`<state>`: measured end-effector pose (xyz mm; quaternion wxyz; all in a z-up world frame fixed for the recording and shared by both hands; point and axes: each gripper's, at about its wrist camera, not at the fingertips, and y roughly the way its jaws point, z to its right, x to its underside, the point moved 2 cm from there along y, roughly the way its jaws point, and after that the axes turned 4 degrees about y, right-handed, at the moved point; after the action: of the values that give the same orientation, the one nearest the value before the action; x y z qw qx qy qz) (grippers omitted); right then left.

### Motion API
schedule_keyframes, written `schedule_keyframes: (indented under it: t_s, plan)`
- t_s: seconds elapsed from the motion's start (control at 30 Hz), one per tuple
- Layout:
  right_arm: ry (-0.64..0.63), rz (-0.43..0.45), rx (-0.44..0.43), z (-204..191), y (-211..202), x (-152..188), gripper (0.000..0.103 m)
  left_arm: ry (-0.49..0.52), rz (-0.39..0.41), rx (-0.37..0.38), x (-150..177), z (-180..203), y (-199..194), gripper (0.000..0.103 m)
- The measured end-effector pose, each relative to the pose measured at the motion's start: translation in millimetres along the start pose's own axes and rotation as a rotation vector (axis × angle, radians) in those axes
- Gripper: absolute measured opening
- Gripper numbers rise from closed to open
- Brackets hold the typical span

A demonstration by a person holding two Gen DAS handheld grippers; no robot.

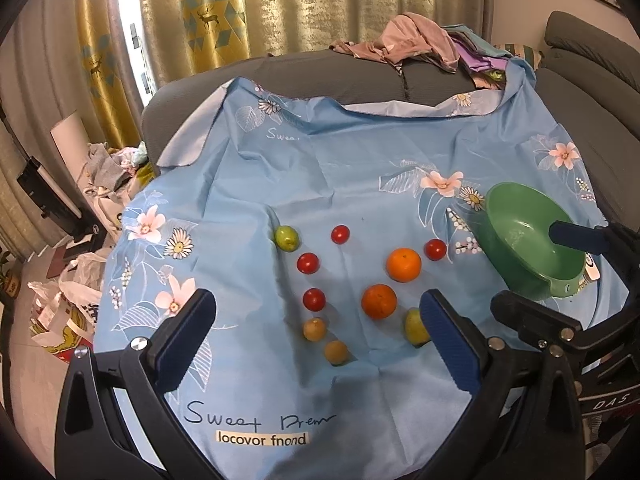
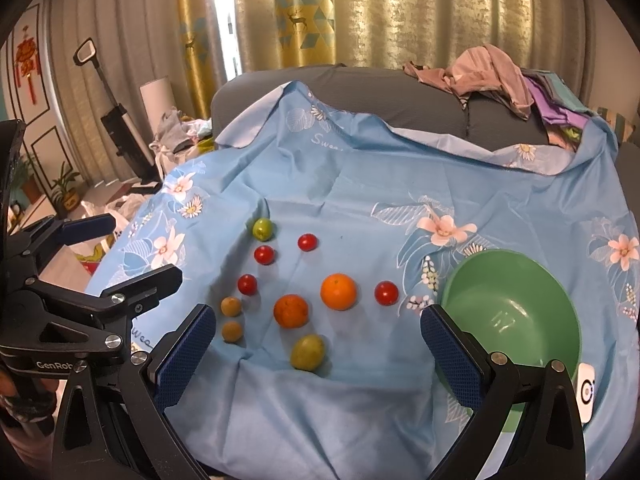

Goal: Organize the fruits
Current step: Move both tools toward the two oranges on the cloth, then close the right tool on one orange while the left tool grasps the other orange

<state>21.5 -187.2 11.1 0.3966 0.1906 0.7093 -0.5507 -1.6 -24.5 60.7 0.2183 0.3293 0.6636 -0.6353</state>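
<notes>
Fruits lie loose on a blue floral cloth (image 1: 352, 168): two oranges (image 1: 379, 301) (image 2: 338, 291), several red tomatoes (image 1: 308, 263) (image 2: 386, 293), two green fruits (image 1: 286, 237) (image 2: 307, 352) and two small brown ones (image 1: 314, 329) (image 2: 231, 306). An empty green bowl (image 1: 532, 236) (image 2: 516, 320) stands at the right. My left gripper (image 1: 320, 308) is open and empty above the fruits. My right gripper (image 2: 318, 324) is open and empty, its right finger beside the bowl.
The cloth covers a grey sofa (image 2: 360, 88) with a heap of clothes (image 2: 492, 72) on its back. Bags and clutter (image 1: 72, 292) lie on the floor at the left. A small white device (image 2: 586, 392) lies beside the bowl.
</notes>
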Motion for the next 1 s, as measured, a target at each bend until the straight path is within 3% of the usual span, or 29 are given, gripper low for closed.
schedule_keyframes:
  t_s: [0.27, 0.53, 0.7, 1.0]
  plan:
    - [0.008, -0.041, 0.006, 13.0, 20.2, 10.7, 0.103, -0.048, -0.073, 0.067, 13.8, -11.4, 30.3, 0.102]
    - [0.018, -0.153, -0.056, 22.8, 62.9, 38.4, 0.086, -0.143, -0.145, 0.204, 39.1, -22.3, 65.8, 0.102]
    - [0.032, -0.219, -0.110, 20.7, 91.3, 52.3, 0.074, -0.105, -0.166, 0.247, 42.1, -8.0, 82.6, 0.101]
    - [0.040, -0.276, -0.148, 21.3, 123.1, 61.1, 0.064, -0.013, -0.166, 0.288, 32.9, 9.8, 108.9, 0.089]
